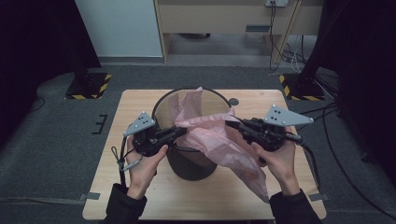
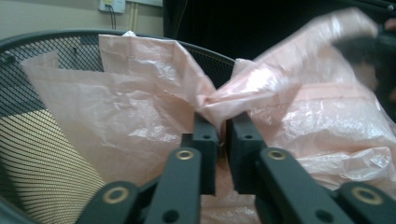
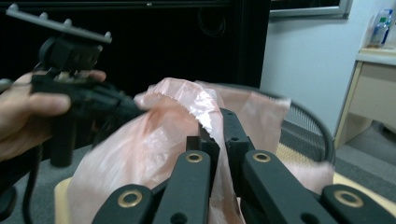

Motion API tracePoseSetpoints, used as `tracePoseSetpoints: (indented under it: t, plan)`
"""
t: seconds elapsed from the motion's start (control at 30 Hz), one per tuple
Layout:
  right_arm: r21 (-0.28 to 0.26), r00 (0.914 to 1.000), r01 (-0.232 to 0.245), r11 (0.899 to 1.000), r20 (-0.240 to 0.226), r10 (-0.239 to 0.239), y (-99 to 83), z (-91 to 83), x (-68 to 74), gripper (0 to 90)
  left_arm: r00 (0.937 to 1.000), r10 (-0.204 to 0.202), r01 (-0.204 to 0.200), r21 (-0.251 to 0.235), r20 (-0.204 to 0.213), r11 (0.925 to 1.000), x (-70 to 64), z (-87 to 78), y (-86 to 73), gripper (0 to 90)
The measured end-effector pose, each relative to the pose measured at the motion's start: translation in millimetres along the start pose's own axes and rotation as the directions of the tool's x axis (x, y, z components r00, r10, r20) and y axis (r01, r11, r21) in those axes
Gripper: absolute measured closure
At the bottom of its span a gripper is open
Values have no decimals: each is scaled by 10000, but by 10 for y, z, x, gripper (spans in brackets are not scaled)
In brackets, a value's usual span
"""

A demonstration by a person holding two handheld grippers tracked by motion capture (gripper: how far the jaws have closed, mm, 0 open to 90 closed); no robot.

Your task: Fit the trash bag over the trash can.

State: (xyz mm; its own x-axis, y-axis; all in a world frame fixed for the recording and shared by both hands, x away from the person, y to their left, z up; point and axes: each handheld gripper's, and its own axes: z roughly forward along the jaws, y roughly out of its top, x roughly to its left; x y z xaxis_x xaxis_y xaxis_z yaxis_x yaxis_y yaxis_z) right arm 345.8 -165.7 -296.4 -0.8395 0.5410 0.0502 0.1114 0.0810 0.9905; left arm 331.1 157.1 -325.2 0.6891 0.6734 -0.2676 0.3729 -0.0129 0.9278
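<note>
A black mesh bin (image 1: 191,161) stands on a wooden table (image 1: 112,186). A pink plastic bag (image 1: 219,140) lies half inside the bin, the rest spilling over its near-right rim. The left claw (image 1: 180,133), at the bin's near-left rim, and the right claw (image 1: 231,124), at its right rim, are each clamped on bag film. Lining looks half done: the mouth must yet be spread around the rim.
</note>
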Motion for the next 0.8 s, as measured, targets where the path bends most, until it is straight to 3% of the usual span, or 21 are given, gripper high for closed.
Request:
tracePoseSetpoints:
  t: [0.2,0.37,0.63,0.8]
  plan:
    - [464,9994,340,9983,38,-342,222,262,-10,900,10000,27,-26,-170,2,9999,-28,-11,0,632]
    - [1182,9983,565,9914,-180,-547,162,453,44,900,9991,310,-323,-446,-291,9985,-60,-119,17,443]
    - [1861,9980,514,9812,-468,-434,63,543,103,900,9967,797,-804,-617,-139,9948,-208,-225,63,346]
    - [2060,9993,368,9778,-5,-375,38,562,100,900,9951,820,-876,-1081,-556,9903,-193,-331,74,328]
